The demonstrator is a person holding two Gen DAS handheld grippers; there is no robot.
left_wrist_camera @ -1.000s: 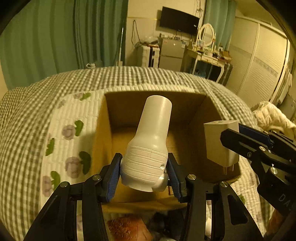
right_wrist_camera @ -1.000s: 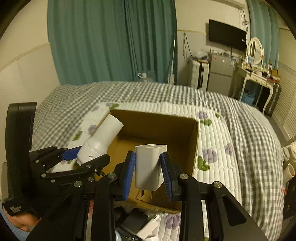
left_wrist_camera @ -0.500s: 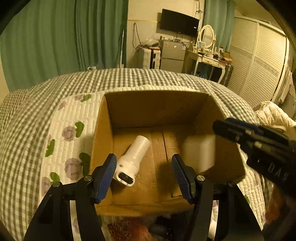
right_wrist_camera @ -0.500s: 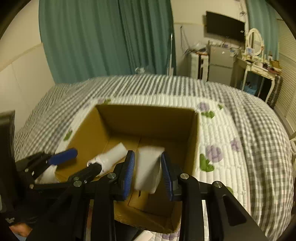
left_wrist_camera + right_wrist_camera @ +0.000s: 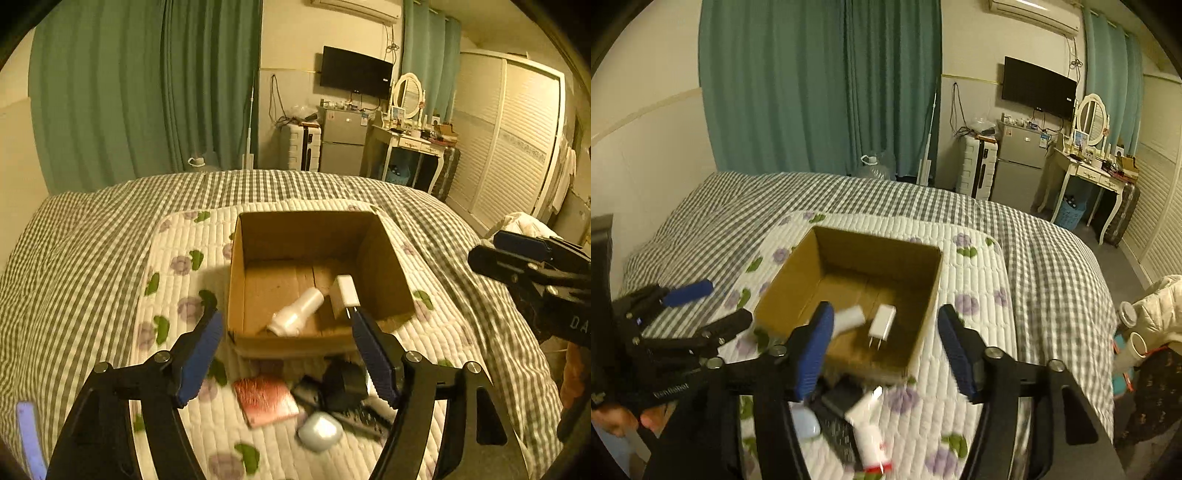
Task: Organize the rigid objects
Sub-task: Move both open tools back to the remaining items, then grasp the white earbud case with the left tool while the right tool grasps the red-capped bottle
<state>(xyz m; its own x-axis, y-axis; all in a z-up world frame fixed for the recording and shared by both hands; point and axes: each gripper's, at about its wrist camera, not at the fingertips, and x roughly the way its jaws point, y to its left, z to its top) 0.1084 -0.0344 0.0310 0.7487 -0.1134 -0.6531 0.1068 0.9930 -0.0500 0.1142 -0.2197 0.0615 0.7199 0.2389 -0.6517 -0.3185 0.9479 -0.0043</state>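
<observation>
**A:** So, where are the loose things lying from the grippers right now?

**B:** Just below and behind the fingertips. The left gripper (image 5: pixel 286 334) is hovering with its jaws spread wide and holding nothing. The pile is sitting under it, nearer the holder than the cardboard box (image 5: pixel 236 280): a reddish flat packet (image 5: pixel 265 400), a black adapter (image 5: pixel 344 384) and a pale blue rounded case (image 5: pixel 319 435).

**A:** And the right one?

**B:** The right gripper (image 5: pixel 884 350) is also gaping and empty. A white tube with a red end (image 5: pixel 870 432) is lying beneath it, its long axis running roughly along the fingers, slightly slanted. That tube looks nearer the right gripper; the packet looks nearer the left one.

**A:** What is in the box?

**B:** A white nozzle-shaped piece (image 5: pixel 295 314) and a white plug charger (image 5: pixel 345 293) are resting on the floor of the box, side by side, ahead of both grippers.

**A:** What is everything sitting on?

**B:** A white quilted pad with purple flowers (image 5: pixel 173 266), spread over a grey checked bed cover (image 5: pixel 74 236). The soft surface may be giving under the items. Beyond, green curtains (image 5: pixel 147 92), a wall television (image 5: pixel 354 72) and a dressing table (image 5: pixel 410 138) are showing.
</observation>
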